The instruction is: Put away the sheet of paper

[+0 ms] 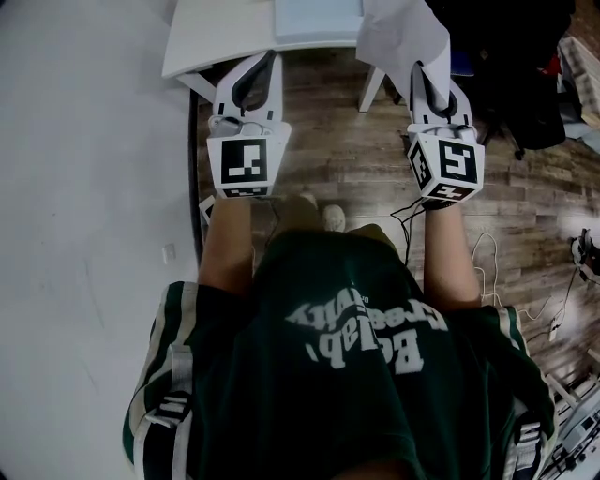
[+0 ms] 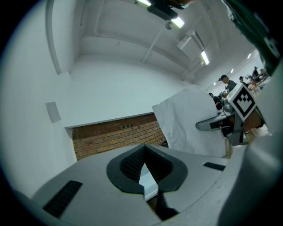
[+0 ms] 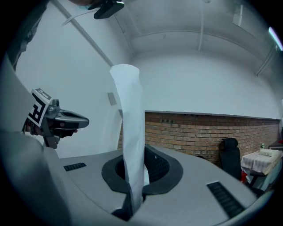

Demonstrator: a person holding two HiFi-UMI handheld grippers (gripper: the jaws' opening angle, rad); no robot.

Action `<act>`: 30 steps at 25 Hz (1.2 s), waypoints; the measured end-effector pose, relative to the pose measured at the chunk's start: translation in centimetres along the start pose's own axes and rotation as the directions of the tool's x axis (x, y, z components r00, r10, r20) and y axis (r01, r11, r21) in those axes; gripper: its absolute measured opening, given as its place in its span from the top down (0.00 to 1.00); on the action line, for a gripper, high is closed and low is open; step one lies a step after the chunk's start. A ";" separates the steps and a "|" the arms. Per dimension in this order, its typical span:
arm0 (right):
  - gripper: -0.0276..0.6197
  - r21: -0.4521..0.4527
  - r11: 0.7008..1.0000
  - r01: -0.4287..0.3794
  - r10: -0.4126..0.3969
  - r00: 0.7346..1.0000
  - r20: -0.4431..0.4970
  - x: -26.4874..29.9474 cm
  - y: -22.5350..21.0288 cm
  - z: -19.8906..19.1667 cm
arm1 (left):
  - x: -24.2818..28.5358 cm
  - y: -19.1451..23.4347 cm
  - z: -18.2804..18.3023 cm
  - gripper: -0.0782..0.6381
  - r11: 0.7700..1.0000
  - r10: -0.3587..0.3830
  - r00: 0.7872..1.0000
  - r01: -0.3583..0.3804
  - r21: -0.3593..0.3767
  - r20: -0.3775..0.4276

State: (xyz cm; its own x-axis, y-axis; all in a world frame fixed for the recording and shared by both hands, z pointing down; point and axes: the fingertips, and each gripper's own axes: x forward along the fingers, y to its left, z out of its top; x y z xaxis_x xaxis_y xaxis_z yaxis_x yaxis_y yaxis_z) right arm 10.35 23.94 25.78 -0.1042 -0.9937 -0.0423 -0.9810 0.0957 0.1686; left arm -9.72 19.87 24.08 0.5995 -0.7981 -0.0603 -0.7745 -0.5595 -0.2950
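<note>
In the head view both grippers are held out in front of the person over a wooden floor. My right gripper is shut on a white sheet of paper, which stands up from the jaws and curls over. The right gripper view shows the sheet rising as a narrow strip from between the closed pads of that gripper. My left gripper is level beside it, shut with nothing in it. From the left gripper view the paper and the right gripper are seen to the right.
A white table stands just ahead with a pale blue sheet on it. A white wall runs along the left. Dark bags and a chair sit at right, with cables on the floor. A brick wall lies beyond.
</note>
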 end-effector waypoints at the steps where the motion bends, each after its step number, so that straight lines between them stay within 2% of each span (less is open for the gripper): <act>1: 0.96 -0.001 1.000 -0.002 0.002 1.000 -0.003 0.3 0.1 -0.2 | 0.2 0.3 -0.2 0.89 1.000 0.002 1.000 -0.002 -0.001 -0.002; 10: 0.96 -0.011 1.000 0.008 -0.008 0.999 -0.041 3.4 -0.1 -1.9 | 4.0 1.7 -2.4 0.89 0.999 -0.037 0.999 0.037 -0.010 -0.011; 13: 0.96 -0.022 1.000 0.014 -0.015 0.998 -0.062 5.0 -0.6 -2.6 | 6.2 2.2 -3.4 0.89 0.998 -0.055 0.998 0.055 0.008 -0.020; 22: 0.96 -0.036 0.999 0.029 -0.033 0.994 -0.100 12.6 -1.3 -3.7 | 13.8 6.0 -6.2 0.89 0.994 -0.104 0.994 0.105 0.008 -0.031; 30: 0.96 -0.043 0.998 0.039 -0.045 0.987 -0.153 20.2 -0.8 -6.0 | 20.7 9.8 -10.8 0.89 0.985 -0.169 0.983 0.171 0.011 -0.071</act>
State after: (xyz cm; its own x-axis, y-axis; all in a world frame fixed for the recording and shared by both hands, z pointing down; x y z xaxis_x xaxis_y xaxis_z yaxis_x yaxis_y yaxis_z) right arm 9.99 3.47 30.70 -0.0333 -0.9943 0.1011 -0.9765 0.0539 0.2087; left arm -7.00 -4.55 30.22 0.7063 -0.7055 0.0582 -0.6587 -0.6851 -0.3110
